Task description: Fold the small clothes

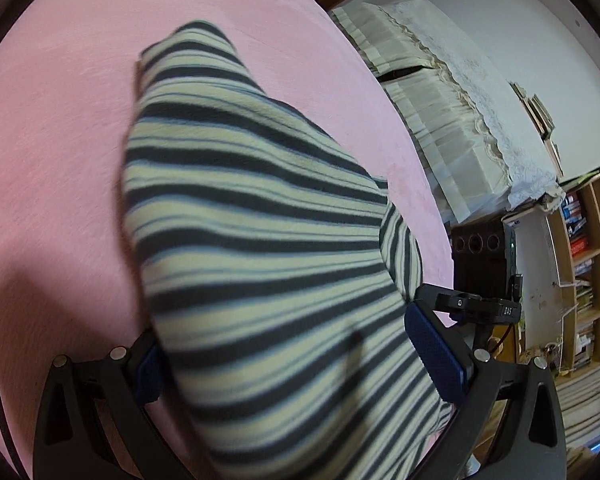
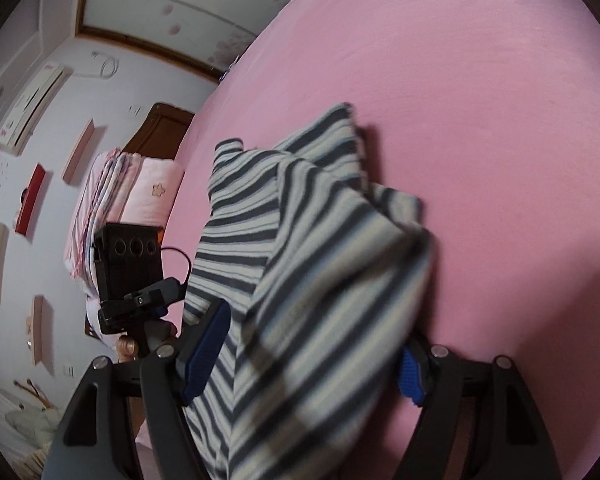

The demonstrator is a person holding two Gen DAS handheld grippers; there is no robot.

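A small striped garment [image 1: 252, 216], cream with dark grey stripes, lies on a pink bed sheet [image 1: 60, 120]. In the left wrist view it runs from the far middle down between the blue-padded fingers of my left gripper [image 1: 296, 344], whose jaws stand wide apart with the cloth draped between them. In the right wrist view the same garment [image 2: 300, 280] is bunched and drapes between the fingers of my right gripper [image 2: 308, 344], also spread wide. Whether either gripper pinches the cloth is hidden by the fabric.
The pink sheet [image 2: 480, 100] spreads far and right in the right wrist view. A black camera on a tripod [image 2: 128, 272] stands at the bed's edge, also in the left wrist view [image 1: 480, 264]. Folded bedding [image 2: 132, 196], a covered cabinet [image 1: 440, 120] and bookshelves [image 1: 584, 264] lie beyond.
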